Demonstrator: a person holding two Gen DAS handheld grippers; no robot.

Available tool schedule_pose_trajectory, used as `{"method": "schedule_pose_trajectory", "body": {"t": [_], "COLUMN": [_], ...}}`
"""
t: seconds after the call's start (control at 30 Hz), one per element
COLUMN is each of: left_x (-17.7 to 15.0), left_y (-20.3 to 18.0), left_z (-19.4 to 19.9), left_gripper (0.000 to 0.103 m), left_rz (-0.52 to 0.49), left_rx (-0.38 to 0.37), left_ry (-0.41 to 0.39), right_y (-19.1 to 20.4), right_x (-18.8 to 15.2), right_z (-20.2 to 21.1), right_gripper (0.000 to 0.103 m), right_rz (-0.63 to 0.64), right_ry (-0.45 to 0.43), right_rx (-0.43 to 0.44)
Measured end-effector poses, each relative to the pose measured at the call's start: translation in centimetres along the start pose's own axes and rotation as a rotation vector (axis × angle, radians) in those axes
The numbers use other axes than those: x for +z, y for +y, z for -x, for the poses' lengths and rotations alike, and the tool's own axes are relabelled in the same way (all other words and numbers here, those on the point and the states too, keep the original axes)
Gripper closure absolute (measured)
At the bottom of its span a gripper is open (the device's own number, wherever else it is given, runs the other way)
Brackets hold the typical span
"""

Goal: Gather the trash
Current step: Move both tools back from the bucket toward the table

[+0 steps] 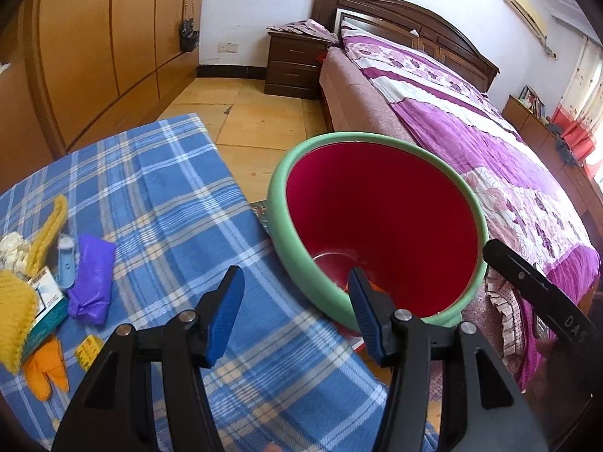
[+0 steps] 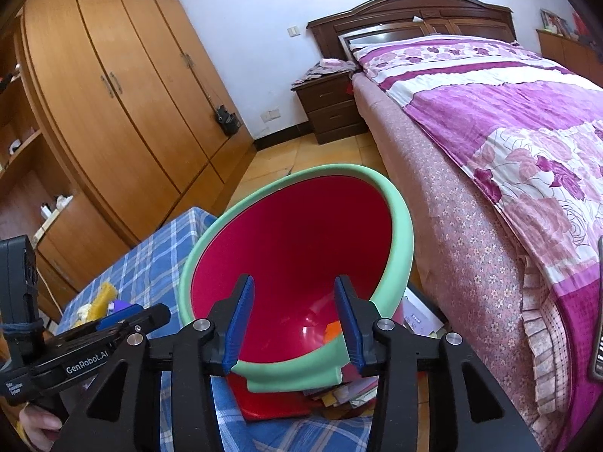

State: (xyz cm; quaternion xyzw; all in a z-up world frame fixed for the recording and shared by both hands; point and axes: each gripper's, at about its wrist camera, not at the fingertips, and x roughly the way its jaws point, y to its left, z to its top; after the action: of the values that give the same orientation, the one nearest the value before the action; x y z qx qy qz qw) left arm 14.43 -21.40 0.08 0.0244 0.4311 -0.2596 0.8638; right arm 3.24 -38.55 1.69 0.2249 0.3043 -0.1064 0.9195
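A red bin with a green rim (image 1: 380, 211) stands beside the blue plaid table (image 1: 158, 188); it also shows in the right wrist view (image 2: 297, 233), with an orange scrap (image 2: 331, 329) at its bottom. My left gripper (image 1: 296, 314) is open and empty over the table's edge by the bin. My right gripper (image 2: 294, 318) is open and empty, above the bin's near rim. On the table's left lie a purple wrapper (image 1: 92, 278), a light blue piece (image 1: 66, 260), a small carton (image 1: 47, 305), yellow knit pieces (image 1: 15, 309) and an orange scrap (image 1: 47, 369).
A bed with a purple floral cover (image 1: 471, 120) runs along the right. A dark nightstand (image 1: 296, 62) stands by the headboard. A wooden wardrobe (image 2: 124, 86) fills the left wall. Papers and books (image 2: 350, 388) lie on the floor by the bin.
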Motion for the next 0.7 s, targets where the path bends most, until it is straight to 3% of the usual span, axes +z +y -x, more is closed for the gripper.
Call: {"method": "schedule_pose_trajectory", "body": {"t": [0.17, 0.33, 0.5, 0.57, 0.7], "left_x": [-0.5, -1.1, -1.8, -2.1, -2.6], "left_y": [0.9, 1.7, 2.8, 3.3, 4.2], "left_z": [1.2, 2.6, 3.9, 4.4, 5.5], "left_gripper": [0.045, 0.039, 0.038, 0.03, 0.028], "left_rz": [0.02, 0.033, 0.062, 0.072, 0.083], "left_rx": [0.013, 0.043, 0.053, 0.077, 0.116], "left_ry": [-0.008, -0.028, -0.035, -0.041, -0.066], "right_y": [0.9, 1.8, 2.8, 3.2, 4.1], "right_x": [-0.4, -0.9, -1.6, -1.8, -2.2], "right_z": [0.9, 1.7, 2.1, 2.4, 3.0], "right_gripper": [0.046, 0.035, 0.034, 0.034, 0.034], "right_rz": [0.013, 0.03, 0.041, 0.042, 0.058], "right_ry": [-0.012, -0.014, -0.001, 0.001, -0.012], "right_rx": [-0.013, -0.014, -0.013, -0.014, -0.012]}}
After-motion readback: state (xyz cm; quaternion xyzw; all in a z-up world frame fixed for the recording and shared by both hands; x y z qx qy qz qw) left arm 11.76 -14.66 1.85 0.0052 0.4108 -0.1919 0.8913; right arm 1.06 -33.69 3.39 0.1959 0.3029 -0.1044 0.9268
